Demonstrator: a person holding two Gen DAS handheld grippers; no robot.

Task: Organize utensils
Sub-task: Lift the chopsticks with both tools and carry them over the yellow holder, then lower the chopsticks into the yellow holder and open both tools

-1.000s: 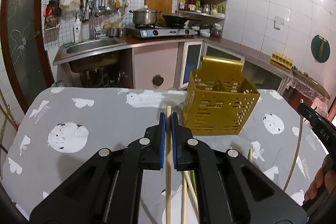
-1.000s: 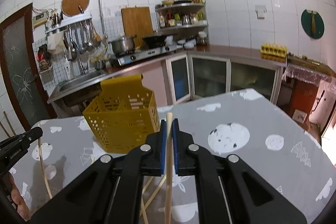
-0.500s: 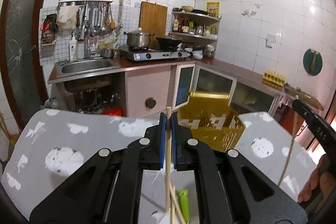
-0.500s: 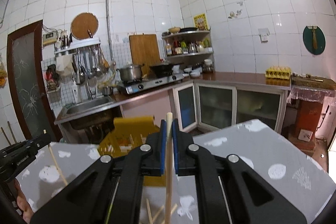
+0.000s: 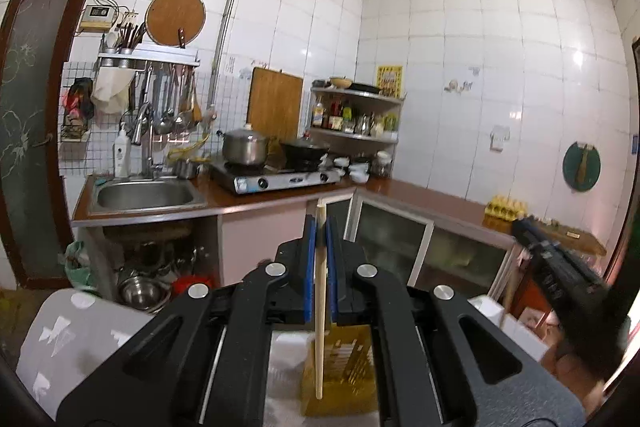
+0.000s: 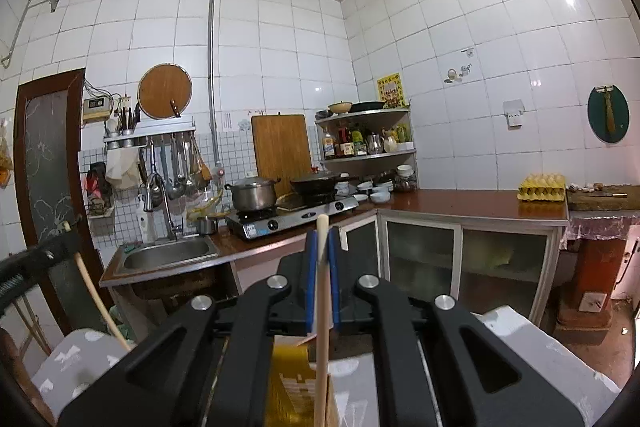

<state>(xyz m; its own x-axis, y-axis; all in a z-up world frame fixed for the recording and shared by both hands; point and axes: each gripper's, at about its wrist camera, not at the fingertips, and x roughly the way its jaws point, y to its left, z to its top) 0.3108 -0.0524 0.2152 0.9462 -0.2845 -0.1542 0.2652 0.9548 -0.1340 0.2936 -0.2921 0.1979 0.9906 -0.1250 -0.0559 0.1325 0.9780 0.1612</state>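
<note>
My left gripper [image 5: 319,223] is shut on a pale wooden chopstick [image 5: 319,311]. The stick hangs down with its lower end over the yellow perforated utensil basket [image 5: 340,371] that shows between the gripper arms. My right gripper [image 6: 322,235] is shut on a second wooden chopstick [image 6: 321,339], which hangs down over the same yellow basket [image 6: 292,387]. The right gripper also shows blurred in the left wrist view [image 5: 560,267]. The left gripper shows at the left edge of the right wrist view [image 6: 36,263] with its chopstick [image 6: 98,301].
The grey patterned tablecloth [image 5: 68,339] lies below both grippers. Behind it are the sink [image 5: 144,195], the gas stove with a pot [image 5: 244,147] and a wok, a corner shelf [image 6: 364,139] and glass-fronted cabinets [image 6: 460,267].
Both grippers have risen and tilted upward, each still holding its chopstick. The table and basket have dropped to the bottom of both views and the chopsticks left on the table are out of sight.
</note>
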